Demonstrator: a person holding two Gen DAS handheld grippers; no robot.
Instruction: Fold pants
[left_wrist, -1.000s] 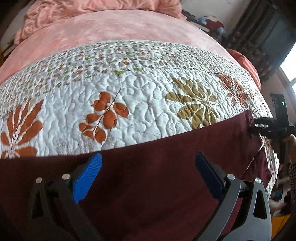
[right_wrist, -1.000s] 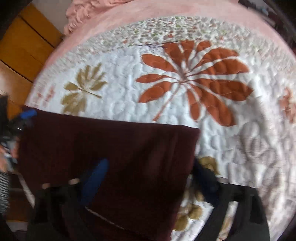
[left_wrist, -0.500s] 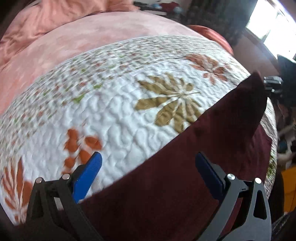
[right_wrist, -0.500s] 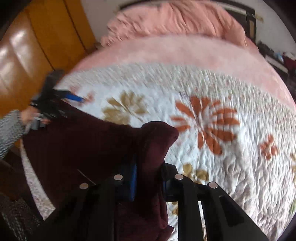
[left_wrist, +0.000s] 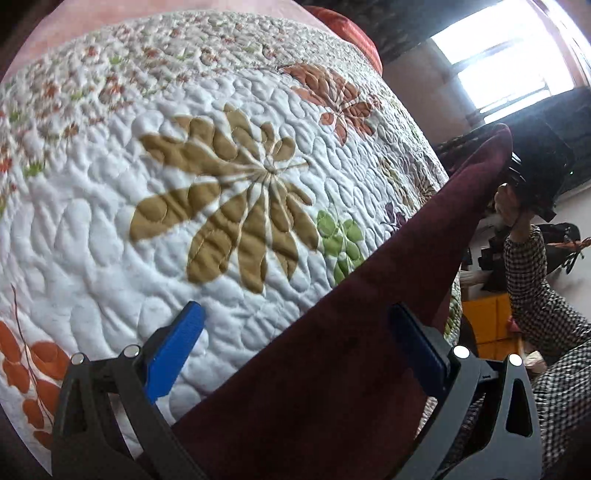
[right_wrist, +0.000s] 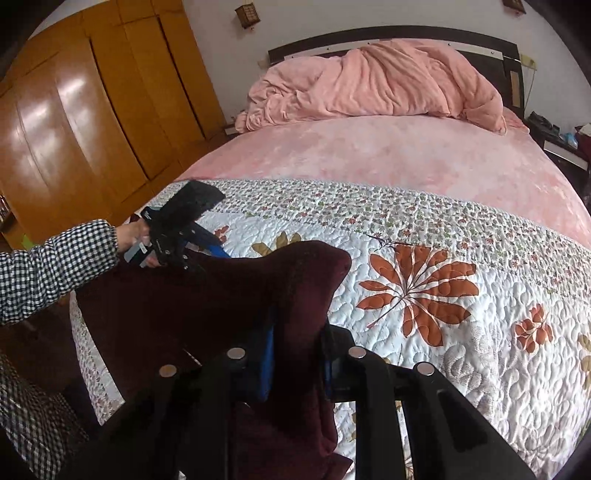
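Right claw (right_wrist: 295, 354) clamped on maroon pants (right_wrist: 207, 306), raised above quilt (right_wrist: 461, 258).

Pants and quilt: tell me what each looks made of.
Pants: a soft, thick, matte maroon fabric, probably knit or fleece; it drapes in rounded folds without shine.

Quilt: stitched, padded cloth, likely cotton, matte; puffy white stitched bubbles with leaf shapes, whether appliqué or print I cannot tell.

No readable text, label, brand or number shows up anywhere in either wrist view right now, not on any fabric, furniture or tool.
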